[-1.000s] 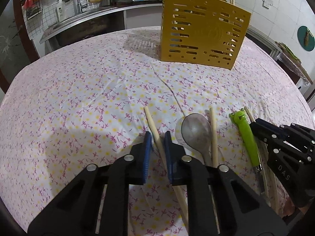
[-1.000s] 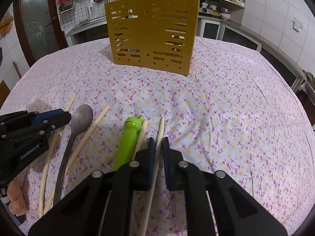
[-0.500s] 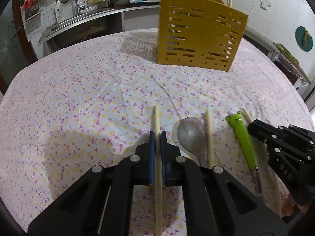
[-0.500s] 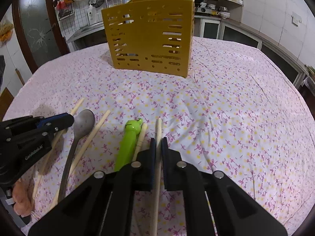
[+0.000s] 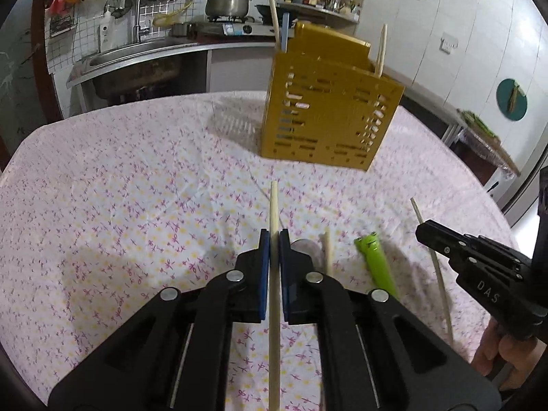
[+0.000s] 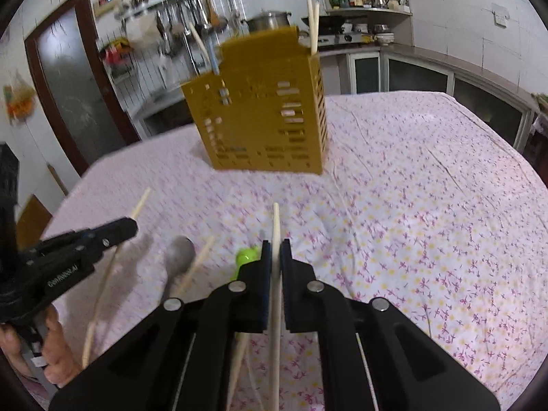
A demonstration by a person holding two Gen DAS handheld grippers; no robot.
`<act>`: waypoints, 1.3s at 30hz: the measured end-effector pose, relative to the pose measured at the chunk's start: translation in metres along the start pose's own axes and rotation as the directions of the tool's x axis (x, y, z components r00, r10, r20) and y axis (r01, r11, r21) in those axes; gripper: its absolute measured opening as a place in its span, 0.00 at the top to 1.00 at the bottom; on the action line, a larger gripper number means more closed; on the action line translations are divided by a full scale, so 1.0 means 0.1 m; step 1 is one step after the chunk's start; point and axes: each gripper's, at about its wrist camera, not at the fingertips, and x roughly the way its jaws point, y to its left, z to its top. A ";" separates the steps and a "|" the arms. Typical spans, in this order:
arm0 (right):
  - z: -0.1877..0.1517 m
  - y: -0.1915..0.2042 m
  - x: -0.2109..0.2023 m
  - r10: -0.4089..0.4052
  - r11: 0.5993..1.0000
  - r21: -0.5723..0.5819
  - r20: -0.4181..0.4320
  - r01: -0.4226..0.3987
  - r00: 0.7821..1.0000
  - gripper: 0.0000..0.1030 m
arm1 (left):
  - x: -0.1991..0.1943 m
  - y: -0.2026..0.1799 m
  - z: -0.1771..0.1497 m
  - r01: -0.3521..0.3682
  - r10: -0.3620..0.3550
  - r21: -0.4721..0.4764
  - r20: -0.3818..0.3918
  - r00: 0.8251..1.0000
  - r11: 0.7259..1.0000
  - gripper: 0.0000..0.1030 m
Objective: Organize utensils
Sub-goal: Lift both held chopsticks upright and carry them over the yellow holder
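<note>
My left gripper (image 5: 273,236) is shut on a wooden chopstick (image 5: 274,205) and holds it above the flowered tablecloth. My right gripper (image 6: 275,245) is shut on another chopstick (image 6: 276,222), also lifted off the cloth. Each gripper shows in the other's view: the right gripper (image 5: 423,230) with its chopstick, the left gripper (image 6: 132,226) with its own. A yellow slotted utensil holder (image 5: 328,113) stands at the far middle of the table with a few chopsticks upright in it. On the cloth between the grippers lie a metal spoon (image 6: 178,257), a loose chopstick (image 6: 198,260) and a green frog-headed utensil (image 5: 375,260).
The round table (image 5: 120,178) wears a pink flowered cloth. Behind it are a kitchen counter with a sink (image 5: 137,58), a pot (image 5: 227,3) on a stove, and shelves. A person's hand (image 6: 51,349) holds the left gripper's handle.
Both grippers closed on their chopsticks and lifted them off the cloth. Both views have tilted up, so the holder now sits lower and nearer the middle.
</note>
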 end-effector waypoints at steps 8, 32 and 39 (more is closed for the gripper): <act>0.14 -0.07 -0.24 0.059 0.997 0.041 0.084 -0.063 0.995 0.94 | -0.25 -0.03 0.12 0.032 -0.032 -0.004 0.066 0.997 0.999 0.96; 0.93 0.14 -0.74 0.024 0.999 -0.047 0.301 -0.011 0.953 0.94 | -0.60 -0.20 0.81 0.108 -0.115 0.042 0.250 0.961 0.993 0.96; 1.12 0.06 -0.71 0.023 0.999 -0.041 0.313 -0.010 0.949 0.94 | -0.57 -0.25 1.05 0.101 -0.110 0.047 0.263 0.958 0.994 0.96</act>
